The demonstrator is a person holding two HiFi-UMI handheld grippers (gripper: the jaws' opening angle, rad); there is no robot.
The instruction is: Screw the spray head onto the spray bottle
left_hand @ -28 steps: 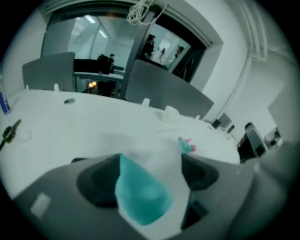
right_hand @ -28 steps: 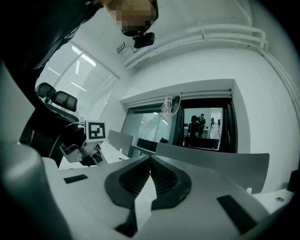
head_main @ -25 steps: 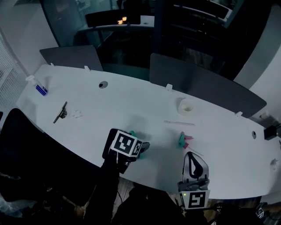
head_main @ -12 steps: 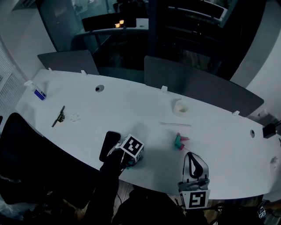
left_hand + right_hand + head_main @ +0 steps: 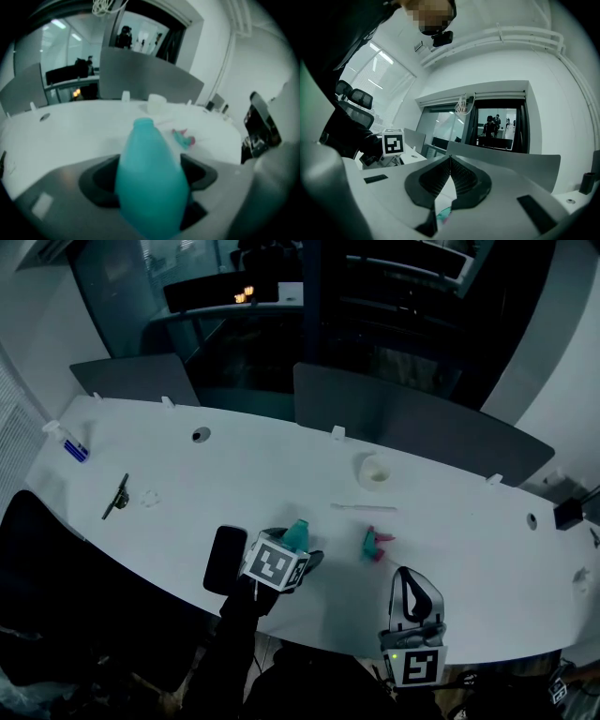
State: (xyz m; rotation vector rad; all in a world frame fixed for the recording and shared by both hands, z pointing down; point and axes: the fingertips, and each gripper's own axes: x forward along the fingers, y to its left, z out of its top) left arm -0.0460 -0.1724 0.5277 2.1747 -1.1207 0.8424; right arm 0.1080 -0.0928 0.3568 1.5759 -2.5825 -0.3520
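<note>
Gripping the spray bottle [image 5: 298,534] at the near edge of the table [image 5: 234,474] with left gripper [image 5: 151,187] jaws that have just been closing on it, we need to keep its neck up and open the shut, empty right gripper [image 5: 450,160] for the spray head [image 5: 373,544] to its right

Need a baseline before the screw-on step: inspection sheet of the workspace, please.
Surface: curved white table with round grommet holes.
Job's things: teal plastic spray bottle, neck open, in the left tongs; teal-and-pink spray head lying on the table, apart from it.
Clutter: flat black slab, white roll, thin white stick, black tool, small blue-labelled bottle.
Grippers: left tongs have just been closing, pads on the bottle; right tongs shut, empty.
Cables: none on the table; a white looped cord hangs above the glass doorway.
Surroundings: grey divider panels behind the table, black office chair at the left.
</note>
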